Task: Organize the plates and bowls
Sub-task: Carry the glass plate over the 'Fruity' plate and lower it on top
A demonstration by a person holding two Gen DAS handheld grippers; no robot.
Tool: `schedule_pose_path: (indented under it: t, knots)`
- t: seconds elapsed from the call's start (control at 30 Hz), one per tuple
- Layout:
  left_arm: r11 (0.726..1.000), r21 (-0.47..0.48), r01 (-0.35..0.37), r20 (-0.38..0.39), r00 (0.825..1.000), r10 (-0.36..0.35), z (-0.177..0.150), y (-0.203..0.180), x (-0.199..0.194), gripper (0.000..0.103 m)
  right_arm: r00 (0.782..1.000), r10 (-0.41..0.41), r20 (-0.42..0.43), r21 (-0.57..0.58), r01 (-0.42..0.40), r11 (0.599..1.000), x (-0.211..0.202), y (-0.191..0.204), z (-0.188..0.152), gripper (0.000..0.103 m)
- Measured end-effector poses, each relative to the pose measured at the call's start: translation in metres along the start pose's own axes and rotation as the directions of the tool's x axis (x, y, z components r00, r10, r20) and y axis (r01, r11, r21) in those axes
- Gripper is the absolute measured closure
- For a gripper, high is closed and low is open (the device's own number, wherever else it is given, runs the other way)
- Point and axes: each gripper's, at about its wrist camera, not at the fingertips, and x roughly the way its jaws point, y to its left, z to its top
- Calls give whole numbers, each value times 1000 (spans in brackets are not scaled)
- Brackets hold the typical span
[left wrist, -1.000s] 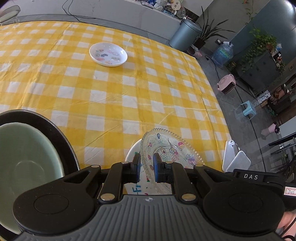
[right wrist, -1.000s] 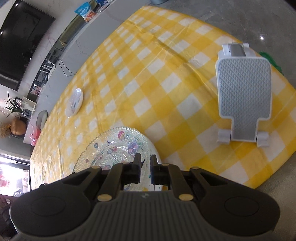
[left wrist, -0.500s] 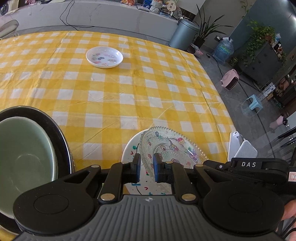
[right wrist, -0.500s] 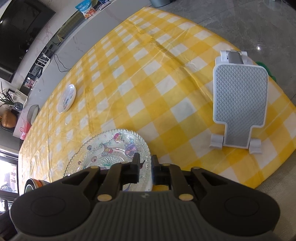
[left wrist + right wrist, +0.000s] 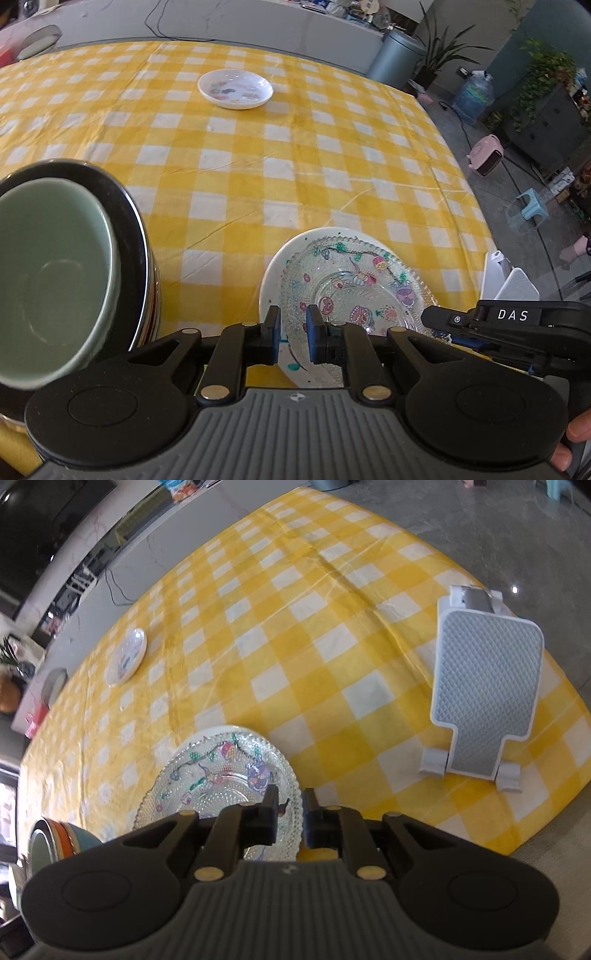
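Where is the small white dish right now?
The small white dish sits alone far across the yellow checked tablecloth, top centre in the left wrist view, well beyond the glass plate; the right wrist view shows it at the far left.

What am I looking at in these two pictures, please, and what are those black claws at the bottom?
There is no robot here. A person holds a two-finger gripper in each hand, and each carries a wide-angle camera looking along its fingers. One picture is from the left gripper, the other from the right gripper. Both grip the rim of a patterned glass plate, which sits over a white plate on the yellow checked tablecloth. Beside it a green bowl sits inside a black bowl. Farther off are a small white dish and a grey stand.
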Motion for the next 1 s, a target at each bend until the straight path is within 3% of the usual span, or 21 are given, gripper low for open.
schedule_pose_path:
  t: [0.4,1.0]
  knots:
    - [998,15,-65,24,998,64,-2,-4,6,87,998,-58,-1,-110,57,992,5,17,-7,88]
    - [987,84,-137,40,990,134,-2,-13,14,87,997,-78,-14,-135,75,988,7,21,-9,87]
